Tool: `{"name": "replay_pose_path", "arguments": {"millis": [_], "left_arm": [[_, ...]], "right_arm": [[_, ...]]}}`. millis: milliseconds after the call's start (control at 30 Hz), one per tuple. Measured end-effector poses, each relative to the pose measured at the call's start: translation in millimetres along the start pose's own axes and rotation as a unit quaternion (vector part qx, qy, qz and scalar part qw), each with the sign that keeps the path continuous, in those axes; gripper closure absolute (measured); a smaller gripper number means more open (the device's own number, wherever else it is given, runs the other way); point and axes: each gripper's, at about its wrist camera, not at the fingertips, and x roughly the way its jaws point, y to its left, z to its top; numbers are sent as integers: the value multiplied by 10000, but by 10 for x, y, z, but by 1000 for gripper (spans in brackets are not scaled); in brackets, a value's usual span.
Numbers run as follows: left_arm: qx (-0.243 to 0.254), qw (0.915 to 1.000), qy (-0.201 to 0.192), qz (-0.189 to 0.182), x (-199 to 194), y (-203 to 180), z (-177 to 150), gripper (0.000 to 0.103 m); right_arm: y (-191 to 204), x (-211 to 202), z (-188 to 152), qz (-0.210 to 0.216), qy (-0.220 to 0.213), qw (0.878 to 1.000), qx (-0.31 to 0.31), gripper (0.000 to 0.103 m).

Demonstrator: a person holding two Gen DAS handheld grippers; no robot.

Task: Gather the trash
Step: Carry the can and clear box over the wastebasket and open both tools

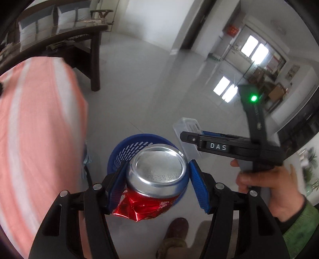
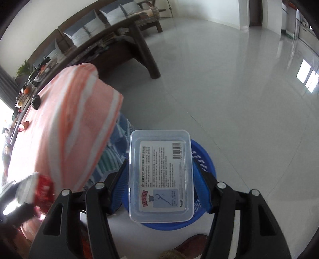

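My left gripper point(image 1: 157, 165) is shut on a crushed red can point(image 1: 155, 171), its silver base facing the camera. The can hangs over a blue slotted basket point(image 1: 127, 147) on the floor. In the right wrist view my right gripper point(image 2: 160, 165) is shut on a clear plastic box point(image 2: 160, 175) with a printed label, held above the same basket point(image 2: 205, 159). The left wrist view also shows the box point(image 1: 185, 127) to the right of the can, with a hand point(image 1: 265, 189) on the right gripper's handle. The can point(image 2: 42, 189) appears blurred at the lower left of the right wrist view.
A table under a pink-and-white striped cloth point(image 2: 75, 119) stands just left of the basket, with small items on it. Beyond it are a dark wooden table point(image 1: 93, 59) and a sofa with cushions point(image 2: 111, 18). A shoe point(image 1: 177, 229) stands by the basket on glossy tiles.
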Motion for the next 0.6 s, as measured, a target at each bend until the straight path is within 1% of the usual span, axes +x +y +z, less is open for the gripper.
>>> {"name": "replay_pose_path", "arguments": {"millis": [67, 167, 333, 367, 400, 433, 500, 567, 600], "left_arm": [[152, 9998, 54, 83, 231, -100, 15, 42], [216, 9995, 149, 158, 562, -182, 23, 42], [268, 9989, 205, 312, 945, -160, 2, 40], [271, 9987, 231, 367, 1019, -139, -12, 27], [249, 9984, 242, 447, 1085, -112, -28, 14], [197, 9980, 188, 562, 1099, -72, -51, 13], [50, 9980, 166, 607, 1050, -8, -47, 12], [-149, 9986, 97, 506, 901, 16, -38, 12], [-173, 9988, 34, 450, 810, 20, -22, 11]], "right_arm": [[-102, 57, 4, 69, 14, 9999, 73, 43], [-223, 117, 35, 227, 19, 9995, 231, 43], [-338, 222, 90, 333, 85, 9991, 230, 43], [-380, 260, 103, 387, 124, 9988, 256, 39], [-413, 309, 105, 504, 185, 9981, 303, 32], [-449, 323, 110, 545, 187, 9978, 326, 22], [-494, 288, 117, 541, 131, 9980, 296, 22], [-494, 216, 136, 507, 21, 9984, 246, 22], [-492, 165, 153, 436, -77, 9988, 205, 22]]}}
